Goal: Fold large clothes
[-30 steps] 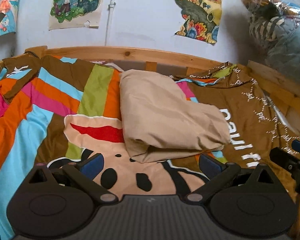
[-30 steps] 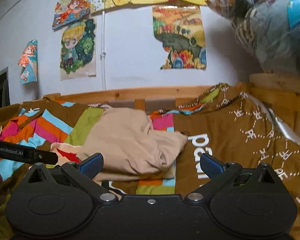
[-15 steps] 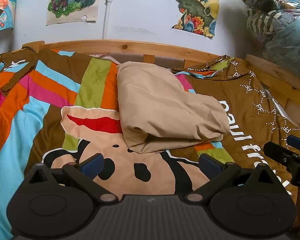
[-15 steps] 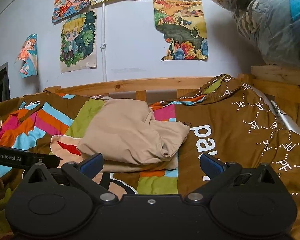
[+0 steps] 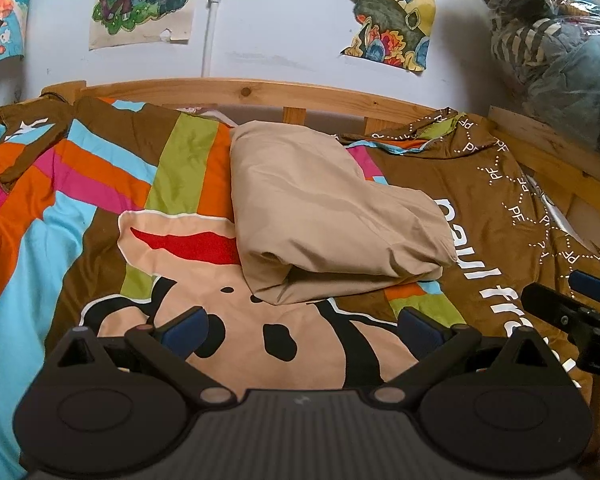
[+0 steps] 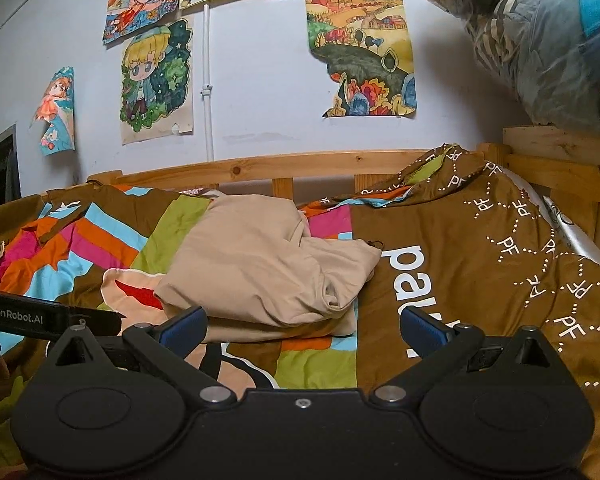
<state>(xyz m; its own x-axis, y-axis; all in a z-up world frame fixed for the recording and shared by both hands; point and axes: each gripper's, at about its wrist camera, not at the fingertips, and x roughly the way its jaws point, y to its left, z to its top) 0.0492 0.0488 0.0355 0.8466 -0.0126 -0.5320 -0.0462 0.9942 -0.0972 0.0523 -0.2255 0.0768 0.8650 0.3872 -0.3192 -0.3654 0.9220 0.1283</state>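
A beige garment (image 5: 324, 216) lies folded into a thick bundle in the middle of the striped bedspread (image 5: 100, 184), its far end close to the wooden bed rail (image 5: 260, 92). The near folded edge overlaps the cartoon print on the spread. Nearer than the bundle, the left gripper (image 5: 302, 326) hovers with fingers spread wide and nothing between them. To the right of the bundle's near edge the right gripper (image 6: 302, 326) is likewise wide apart and empty. Above the rail, drawings (image 6: 156, 80) hang on the white wall.
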